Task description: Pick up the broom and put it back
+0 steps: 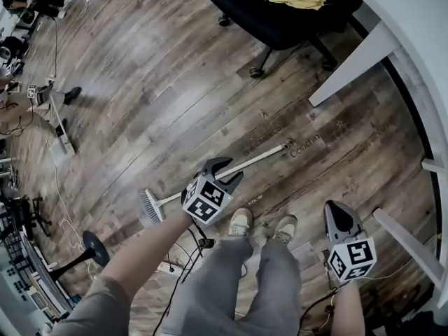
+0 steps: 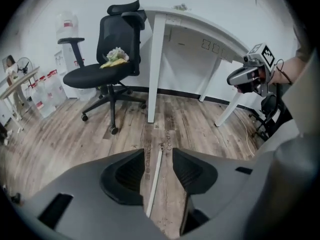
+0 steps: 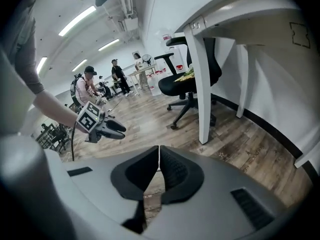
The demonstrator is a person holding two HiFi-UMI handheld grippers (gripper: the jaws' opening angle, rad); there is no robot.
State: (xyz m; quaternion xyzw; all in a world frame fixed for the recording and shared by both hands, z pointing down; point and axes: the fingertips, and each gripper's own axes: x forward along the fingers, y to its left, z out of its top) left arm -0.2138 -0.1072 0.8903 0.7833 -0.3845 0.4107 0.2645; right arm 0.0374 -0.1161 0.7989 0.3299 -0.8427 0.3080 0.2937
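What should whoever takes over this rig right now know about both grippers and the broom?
Left gripper: jaws open, poised over the long white handle, which shows between them, not gripped.
Right gripper: jaws shut, nothing in them, off to the side.
Broom: lying flat on the wood-plank floor, grey bristle head at the left in the head view, handle tip toward the white desk.
Done: nothing lifted yet.
Left: close on the handle, lift, put the broom back; where it belongs isn't shown.
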